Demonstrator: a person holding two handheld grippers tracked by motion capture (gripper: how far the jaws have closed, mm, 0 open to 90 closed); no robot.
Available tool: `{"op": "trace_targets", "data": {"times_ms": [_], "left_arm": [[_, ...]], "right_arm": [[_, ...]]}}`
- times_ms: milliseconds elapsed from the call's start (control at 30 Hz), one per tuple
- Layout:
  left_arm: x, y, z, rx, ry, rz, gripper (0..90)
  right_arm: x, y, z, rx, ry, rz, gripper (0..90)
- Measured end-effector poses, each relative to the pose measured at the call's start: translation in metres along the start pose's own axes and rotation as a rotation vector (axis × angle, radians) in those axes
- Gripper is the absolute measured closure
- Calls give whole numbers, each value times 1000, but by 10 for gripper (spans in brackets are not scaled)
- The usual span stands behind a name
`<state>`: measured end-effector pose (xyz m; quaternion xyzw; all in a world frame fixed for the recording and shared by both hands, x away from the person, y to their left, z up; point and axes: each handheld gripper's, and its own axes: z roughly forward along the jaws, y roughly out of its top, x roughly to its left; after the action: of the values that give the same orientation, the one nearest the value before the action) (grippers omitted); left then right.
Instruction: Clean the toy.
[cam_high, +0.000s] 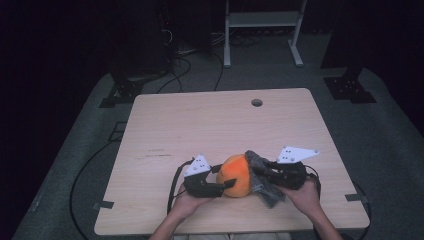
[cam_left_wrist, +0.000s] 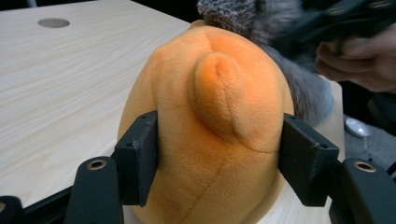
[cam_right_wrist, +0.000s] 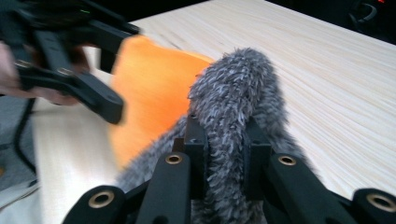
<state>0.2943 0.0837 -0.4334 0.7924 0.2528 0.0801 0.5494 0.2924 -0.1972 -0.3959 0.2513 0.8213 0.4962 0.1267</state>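
Observation:
An orange plush toy (cam_high: 236, 176) (cam_left_wrist: 215, 116) (cam_right_wrist: 149, 88) sits near the front middle of the wooden table (cam_high: 200, 120). My left gripper (cam_high: 226, 179) (cam_left_wrist: 217, 161) comes at it from the left, one pad pressed into each of its sides. A grey fuzzy cloth (cam_high: 267, 192) (cam_left_wrist: 280, 28) (cam_right_wrist: 233, 88) lies draped against the toy's right side. My right gripper (cam_high: 261, 172) (cam_right_wrist: 225, 144) is shut on a fold of that cloth, close beside the toy. Across the toy, the right gripper view has the left gripper (cam_right_wrist: 70, 70), blurred.
A round cable hole (cam_high: 256, 102) (cam_left_wrist: 53, 22) is in the table's far side. Bare tabletop stretches beyond the toy. A white frame stand (cam_high: 262, 30) and cables are on the floor behind the table. The table's front edge is just behind my hands.

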Motion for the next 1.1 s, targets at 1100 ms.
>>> {"op": "trace_targets", "data": {"times_ms": [1100], "left_arm": [[-32,-1,14,105,-53,261,368]], "right_arm": [[30,28,-5,83,165,-182,758]]}}
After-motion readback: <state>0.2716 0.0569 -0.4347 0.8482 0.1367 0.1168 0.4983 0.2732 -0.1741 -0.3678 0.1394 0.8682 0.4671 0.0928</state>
